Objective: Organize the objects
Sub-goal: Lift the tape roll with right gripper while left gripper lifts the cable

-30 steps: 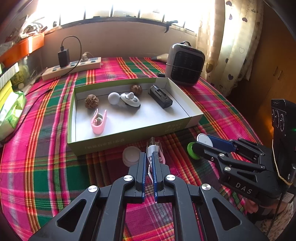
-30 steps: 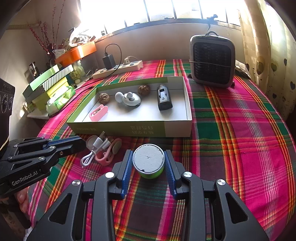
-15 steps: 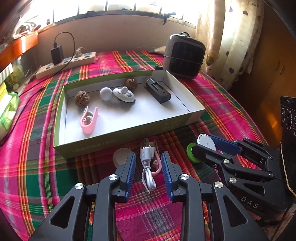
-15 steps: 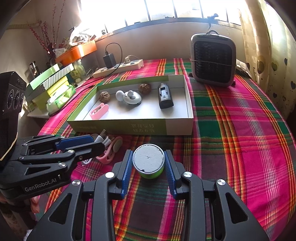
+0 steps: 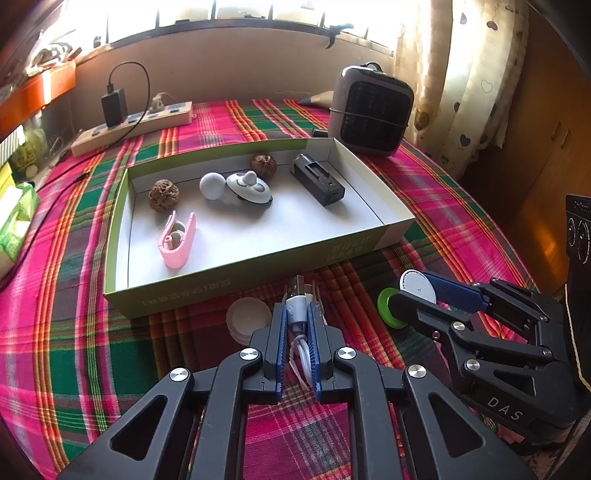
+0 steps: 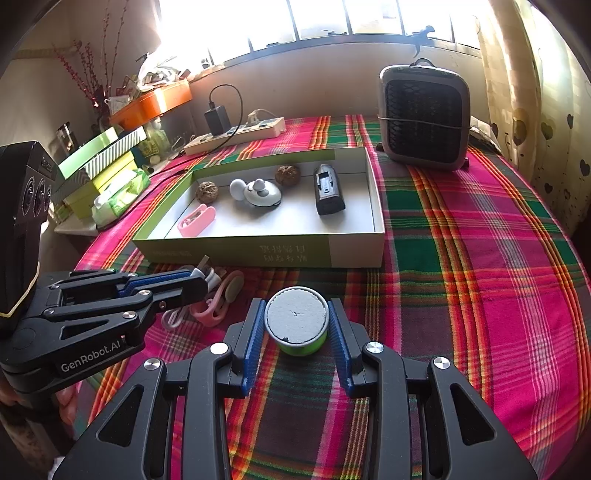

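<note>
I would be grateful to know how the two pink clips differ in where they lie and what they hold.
One pink clip lies inside the green box, alone on its white floor, with small grey parts between its arms. The other pink clip lies on the plaid cloth outside the box, tangled with the white USB cable that the left tool has gripped. Both are pale pink.

A lived-in room at home: a bench under a plaid cloth (image 6: 461, 236) by a sunny window (image 6: 332, 18), heart-print curtain (image 5: 461, 74), small heater (image 6: 424, 118), power strip (image 6: 236, 134) with a charger plugged in, stacked boxes (image 6: 99, 158) and tissues (image 6: 122, 195) on a side shelf
</note>
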{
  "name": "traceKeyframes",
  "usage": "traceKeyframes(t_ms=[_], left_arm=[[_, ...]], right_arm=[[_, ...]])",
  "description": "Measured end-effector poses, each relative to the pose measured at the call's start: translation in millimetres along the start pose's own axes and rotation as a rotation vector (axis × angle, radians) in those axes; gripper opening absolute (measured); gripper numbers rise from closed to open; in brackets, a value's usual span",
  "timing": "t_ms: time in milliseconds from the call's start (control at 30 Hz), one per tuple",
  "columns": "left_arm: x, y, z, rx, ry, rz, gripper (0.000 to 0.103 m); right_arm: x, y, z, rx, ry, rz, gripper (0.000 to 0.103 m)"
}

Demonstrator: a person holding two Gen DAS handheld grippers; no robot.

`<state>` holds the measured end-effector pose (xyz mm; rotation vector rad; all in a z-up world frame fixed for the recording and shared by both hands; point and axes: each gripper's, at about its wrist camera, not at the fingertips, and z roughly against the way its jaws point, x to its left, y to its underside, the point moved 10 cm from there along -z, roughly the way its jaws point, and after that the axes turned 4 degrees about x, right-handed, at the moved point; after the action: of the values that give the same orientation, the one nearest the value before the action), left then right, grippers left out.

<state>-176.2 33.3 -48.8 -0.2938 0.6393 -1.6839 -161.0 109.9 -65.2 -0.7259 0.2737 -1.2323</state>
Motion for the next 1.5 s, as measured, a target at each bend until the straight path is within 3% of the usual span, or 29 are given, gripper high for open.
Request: traceKeyframes(t_ms=[233,967,1233,1367,1433,1500], left_arm=[[0.3,1.8,14.3,-0.025,0.022,-0.002,0.01],[21.6,44.5,16.1,0.032,-0.011,0.028,0.01],[19.9,47.7,11.2,0.049,-0.005,0.016,0.021],[21.9,46.6,10.6,0.043,-0.042,-0.008,0.022],[20.7,45.9,9.6,0.038,-0.071,-0.031,0.021],[19.7,46.0,9.2,0.033,-0.087,-0.045,0.021]], right_arm=[[2.2,0.0,3.2,-0.005,-0.004,0.001,0.036],[7.5,14.5,7.2,0.009,0.01,0.02,0.036],[6.9,18.5,2.8,0.032,0.021,0.032,0.036],[5.3,21.3,-1.3,0.055,0.028,0.033,0.037],[5.2,22.1,-2.3,0.063,0.038,0.034,0.044],[4.0,23.3,-4.0,0.074,0.042,0.031,0.045]])
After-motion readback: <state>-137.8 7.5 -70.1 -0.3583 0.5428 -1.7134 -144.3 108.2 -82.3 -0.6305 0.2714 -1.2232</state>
